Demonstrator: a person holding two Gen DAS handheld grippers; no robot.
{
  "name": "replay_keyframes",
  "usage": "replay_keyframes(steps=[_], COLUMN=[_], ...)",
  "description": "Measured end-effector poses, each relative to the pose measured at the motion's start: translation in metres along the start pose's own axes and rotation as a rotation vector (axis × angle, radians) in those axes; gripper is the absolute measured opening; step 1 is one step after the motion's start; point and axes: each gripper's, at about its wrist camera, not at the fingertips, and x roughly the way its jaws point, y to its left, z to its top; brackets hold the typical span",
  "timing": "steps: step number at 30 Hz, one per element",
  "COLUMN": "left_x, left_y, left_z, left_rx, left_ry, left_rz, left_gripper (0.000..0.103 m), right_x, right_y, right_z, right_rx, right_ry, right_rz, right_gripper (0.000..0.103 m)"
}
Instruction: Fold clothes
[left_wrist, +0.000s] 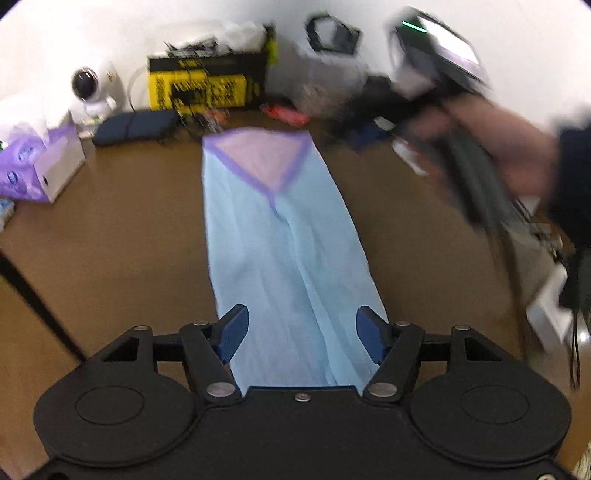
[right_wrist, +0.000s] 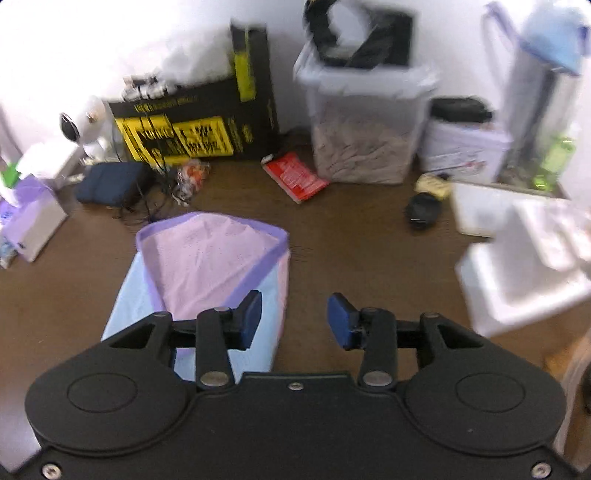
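A light blue garment (left_wrist: 280, 251) with a purple-trimmed pink neck opening lies folded into a long strip on the brown table. My left gripper (left_wrist: 302, 332) hovers over its near end, jaws open, nothing between the blue pads (left_wrist: 233, 332). In the left wrist view a hand holds the blurred right gripper device (left_wrist: 439, 74) at the upper right. The right wrist view shows the garment's neck end (right_wrist: 207, 258) at left. My right gripper (right_wrist: 295, 320) is open over bare table beside the cloth, its left pad (right_wrist: 250, 319) above the fabric edge.
Along the wall stand a yellow-black box (right_wrist: 192, 125), a white camera (right_wrist: 86, 125), a tissue box (left_wrist: 40, 166), a clear bin (right_wrist: 364, 122) and a red packet (right_wrist: 295, 177). A dark blue pouch (right_wrist: 110, 182) and cables lie behind the garment. White containers (right_wrist: 524, 258) sit at the right.
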Motion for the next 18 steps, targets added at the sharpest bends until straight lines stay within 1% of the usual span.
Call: replay_keyframes(steps=[2,3,5,6,7,8,12,13,14,15,16,18], left_x=[0.001,0.002,0.004,0.005,0.006,0.007,0.013,0.014,0.014,0.014,0.013,0.011], left_y=[-0.001,-0.001,-0.001,0.0,0.002,0.003,0.009,0.01,0.011,0.011,0.012,0.012], left_z=[-0.004,-0.006,-0.006,-0.006,-0.005,-0.004,-0.003,-0.003,-0.003,-0.001,0.001,0.003], left_rx=[-0.016,-0.026,-0.033,-0.035,-0.04,-0.045,-0.063,-0.065,-0.065,-0.065,-0.063,-0.061], left_ry=[0.01,0.013,0.017,0.02,0.023,0.025,0.035,0.037,0.038,0.037,0.035,0.029], left_rz=[-0.006,-0.012,-0.013,-0.013,-0.012,-0.011,0.001,0.005,0.006,0.011,0.015,0.018], left_gripper=[0.064,0.064,0.064,0.064,0.064,0.064,0.064,0.064,0.064,0.064,0.064,0.064], right_x=[0.017,0.021,0.03,0.031,0.032,0.034,0.036,0.032,0.026,0.021,0.009,-0.019], right_y=[0.013,0.015,0.017,0.018,0.018,0.016,0.005,0.004,0.003,0.002,0.0,-0.007], right_z=[0.004,0.005,0.004,0.004,0.005,0.006,0.009,0.011,0.012,0.012,0.012,0.004], right_rx=[-0.053,-0.06,-0.065,-0.071,-0.085,-0.087,-0.068,-0.063,-0.056,-0.05,-0.039,-0.03], right_ry=[0.007,0.007,0.0,-0.007,-0.017,-0.027,-0.032,-0.041,-0.058,-0.071,-0.106,-0.182], right_rz=[-0.026,-0.032,-0.017,-0.019,-0.049,-0.068,-0.049,-0.041,-0.038,-0.041,-0.057,-0.056], right_gripper=[0.044,0.042,0.013,0.007,0.004,0.004,0.005,0.014,0.038,0.05,0.067,0.069])
